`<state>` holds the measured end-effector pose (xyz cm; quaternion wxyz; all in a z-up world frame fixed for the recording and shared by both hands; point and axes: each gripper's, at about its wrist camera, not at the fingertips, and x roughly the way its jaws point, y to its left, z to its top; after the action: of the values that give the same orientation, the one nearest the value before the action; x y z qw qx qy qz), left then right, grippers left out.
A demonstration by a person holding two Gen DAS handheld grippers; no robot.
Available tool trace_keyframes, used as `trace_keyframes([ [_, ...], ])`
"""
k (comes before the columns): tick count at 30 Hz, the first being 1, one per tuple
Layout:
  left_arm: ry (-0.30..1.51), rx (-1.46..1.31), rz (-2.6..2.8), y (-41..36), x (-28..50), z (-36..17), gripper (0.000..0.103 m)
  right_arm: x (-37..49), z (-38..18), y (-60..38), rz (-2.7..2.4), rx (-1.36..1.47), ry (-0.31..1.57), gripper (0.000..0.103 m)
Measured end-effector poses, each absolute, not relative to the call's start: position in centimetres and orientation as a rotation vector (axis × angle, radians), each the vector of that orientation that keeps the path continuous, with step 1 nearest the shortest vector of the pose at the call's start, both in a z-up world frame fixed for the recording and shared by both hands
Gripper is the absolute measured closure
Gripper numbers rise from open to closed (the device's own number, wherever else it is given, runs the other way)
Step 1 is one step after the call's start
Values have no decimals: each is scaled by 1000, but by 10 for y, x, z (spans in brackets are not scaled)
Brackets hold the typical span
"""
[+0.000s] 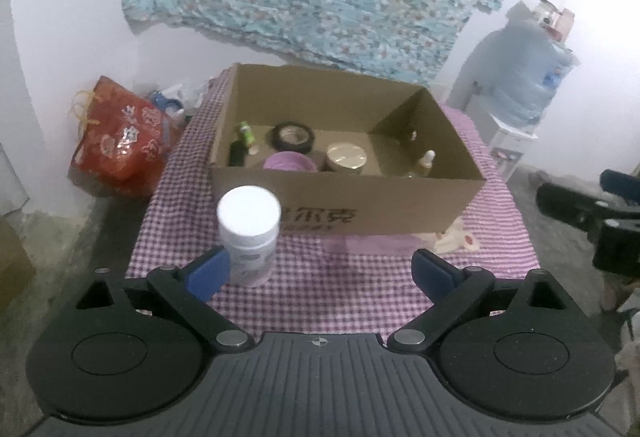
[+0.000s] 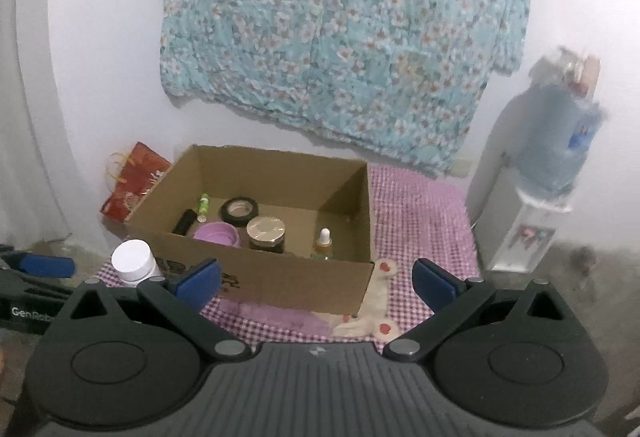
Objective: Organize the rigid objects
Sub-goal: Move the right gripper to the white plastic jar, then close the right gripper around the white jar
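A white pill bottle [image 1: 249,237] with a white cap stands upright on the checked cloth [image 1: 340,277], in front of the cardboard box [image 1: 348,205]. My left gripper [image 1: 322,271] is open; its left finger [image 1: 210,273] sits just beside the bottle, and nothing is held. The bottle also shows in the right wrist view [image 2: 134,263], left of the box [image 2: 280,277]. My right gripper [image 2: 316,279] is open and empty, over the box's front right corner. The box holds a black tape roll [image 1: 293,137], a purple lid [image 1: 289,161], a gold-lidded jar [image 1: 345,157], a dropper bottle [image 1: 426,161] and a dark bottle [image 1: 239,151].
A red patterned bag [image 1: 120,141] stands left of the table against the wall. A water dispenser [image 2: 532,197] with a blue jug stands at the right. A floral cloth [image 2: 340,37] hangs on the wall. A small beige fabric piece [image 2: 374,313] lies by the box's right front corner.
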<state>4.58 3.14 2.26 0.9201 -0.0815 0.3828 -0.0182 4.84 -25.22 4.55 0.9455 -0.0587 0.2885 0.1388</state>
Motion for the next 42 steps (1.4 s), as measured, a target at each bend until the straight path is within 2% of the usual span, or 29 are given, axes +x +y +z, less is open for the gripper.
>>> trace_keyframes([
  [10, 784, -195, 7, 55, 43, 2, 5, 45, 51, -229, 354, -143, 587, 0],
  [19, 760, -175, 79, 69, 53, -16, 6, 88, 33, -211, 590, 131, 743, 0],
  [25, 761, -187, 85, 71, 72, -28, 13, 123, 7, -185, 696, 285, 854, 1],
  [27, 765, -192, 81, 73, 78, -31, 18, 132, -2, -176, 718, 317, 892, 7],
  [33, 785, -194, 74, 74, 91, -35, 24, 154, -30, -151, 743, 380, 1015, 26],
  [42, 826, -191, 75, 76, 102, -43, 32, 165, -50, -137, 748, 427, 1079, 37],
])
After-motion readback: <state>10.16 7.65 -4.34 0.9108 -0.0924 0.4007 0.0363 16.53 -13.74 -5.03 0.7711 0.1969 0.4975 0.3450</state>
